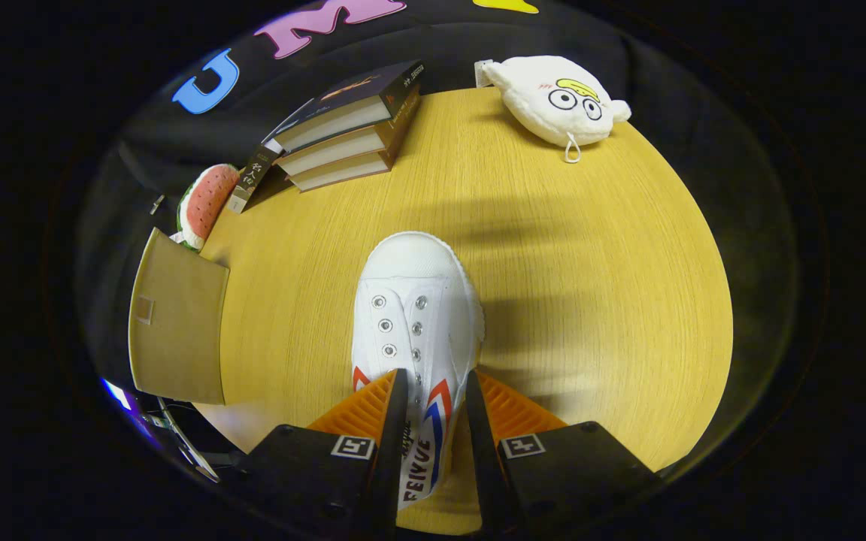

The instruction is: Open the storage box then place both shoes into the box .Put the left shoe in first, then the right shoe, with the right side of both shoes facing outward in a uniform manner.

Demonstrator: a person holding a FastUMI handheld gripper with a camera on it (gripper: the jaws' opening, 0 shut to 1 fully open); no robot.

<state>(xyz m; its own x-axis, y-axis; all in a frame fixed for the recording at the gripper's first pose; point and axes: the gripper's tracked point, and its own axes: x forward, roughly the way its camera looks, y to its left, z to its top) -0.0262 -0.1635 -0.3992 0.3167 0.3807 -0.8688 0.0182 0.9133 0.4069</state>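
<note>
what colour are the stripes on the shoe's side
Red and blue stripes on the white shoe, seen in the gripper view.

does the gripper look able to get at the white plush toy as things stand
Probably not yet: the gripper is shut on the white canvas shoe. The plush toy sits beyond it across bare tabletop.

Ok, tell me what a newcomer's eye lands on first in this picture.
First, the white shoe, toe pointing away, with its side wall caught between the fingers of the hand-held gripper, which look closed on it. Beyond it on the wooden table sit a white plush toy with big cartoon eyes and a stack of books. Beside the books lie a watermelon-slice toy and a brown box flap.
</note>
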